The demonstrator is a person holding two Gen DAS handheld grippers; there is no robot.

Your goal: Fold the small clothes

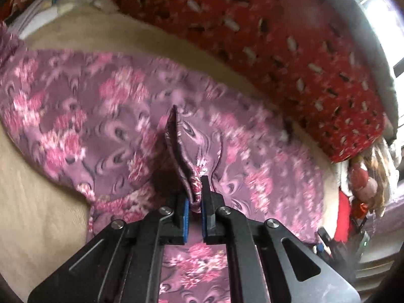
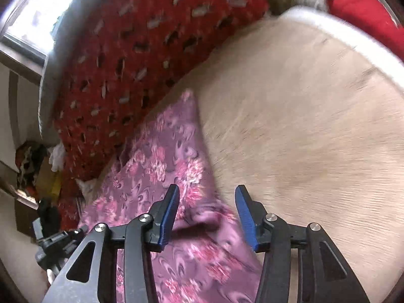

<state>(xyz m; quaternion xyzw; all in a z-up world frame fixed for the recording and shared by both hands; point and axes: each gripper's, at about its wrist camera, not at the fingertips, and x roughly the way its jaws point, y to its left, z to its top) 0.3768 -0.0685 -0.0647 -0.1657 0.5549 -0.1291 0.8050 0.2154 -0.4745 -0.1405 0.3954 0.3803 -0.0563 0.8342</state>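
Observation:
A purple garment with pink flowers (image 1: 106,116) lies spread on a beige cushioned surface (image 1: 32,202). My left gripper (image 1: 195,197) is shut on a raised fold of the garment's hemmed edge (image 1: 176,139), which stands up between the blue pads. In the right wrist view the same garment (image 2: 161,166) runs from the bottom centre up to the left. My right gripper (image 2: 205,202) is open just above the garment's right edge, with cloth between and below its fingers but not pinched.
A red patterned cushion (image 1: 290,50) runs along the back of the beige surface and shows in the right wrist view (image 2: 141,50). Cluttered items (image 1: 363,176) sit at the far right. A window (image 2: 38,12) is behind. A red cloth (image 2: 366,12) lies beyond the surface's pale edge.

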